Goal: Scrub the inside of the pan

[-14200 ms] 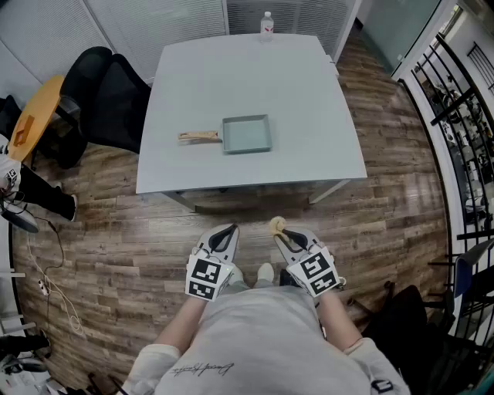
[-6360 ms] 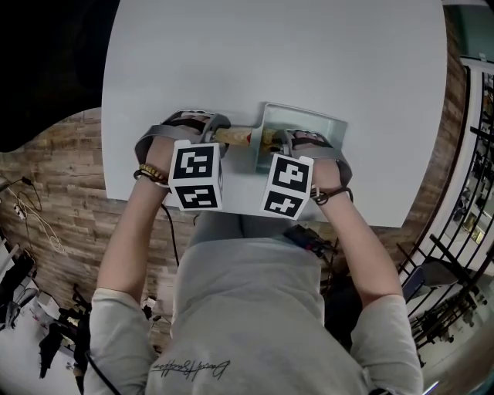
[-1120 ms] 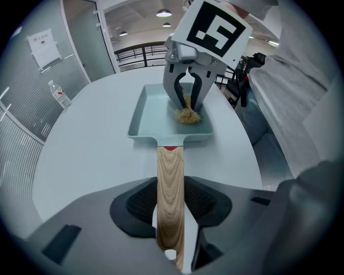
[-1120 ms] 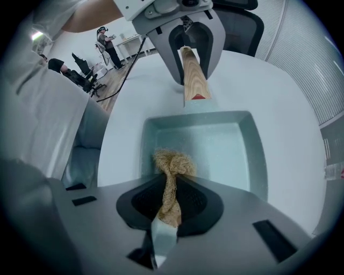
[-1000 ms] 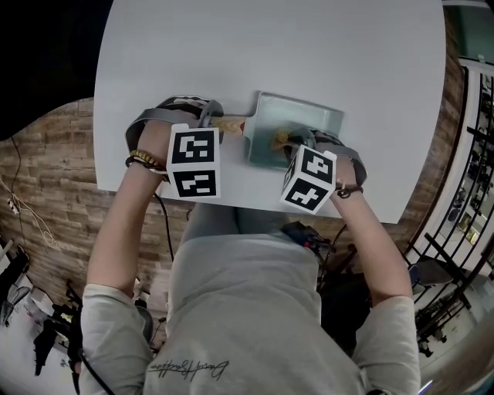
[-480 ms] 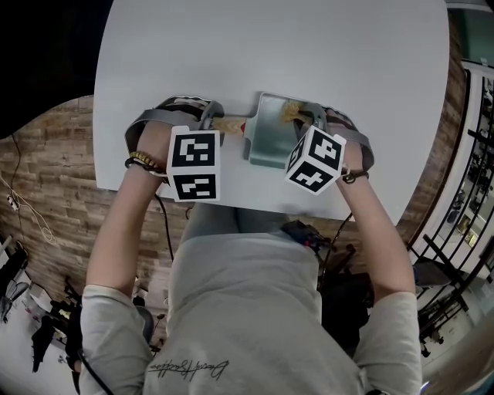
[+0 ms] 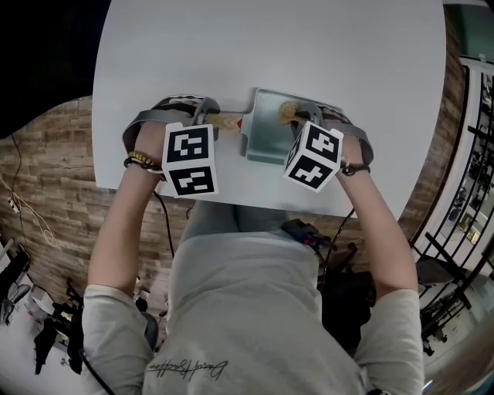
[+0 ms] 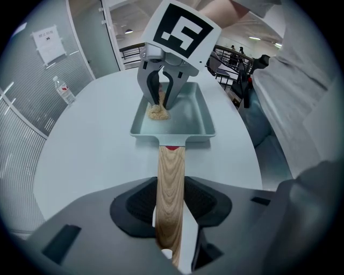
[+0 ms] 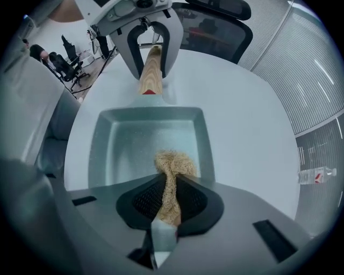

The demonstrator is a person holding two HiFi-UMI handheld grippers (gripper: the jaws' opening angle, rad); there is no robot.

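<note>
Rectangular pale-green pan (image 7: 266, 143) flat on the white counter (image 7: 270, 46), close to the 6 o'clock edge in the head view, wooden handle (image 8: 171, 166) pointing toward 9 o'clock. Left gripper (image 8: 171, 203) closed on that handle, ribbed pads pressed against both sides of the wood, well back from the red collar (image 8: 171, 147) at the pan wall. Right gripper (image 9: 171, 198) clamped on a tan fibrous scrubber (image 9: 174, 161), the wad squeezed thin between the pads and bulging out beyond the fingertips. Scrubber tip down on the pan floor, touching the metal, beside the 12 o'clock wall in the head view. In the left gripper view, right gripper over the pan at 12 o'clock. In the right gripper view, left gripper at 12 o'clock beyond the pan, handle end between its jaws. Fine speckles across the pan floor. Clear water bottle (image 9: 316, 175) well apart on the counter, at 3 o'clock in the right gripper view. Black office chair (image 9: 215, 16) past the counter at 12 o'clock. Wood-plank floor (image 7: 46, 185) at 9 o'clock in the head view.
</note>
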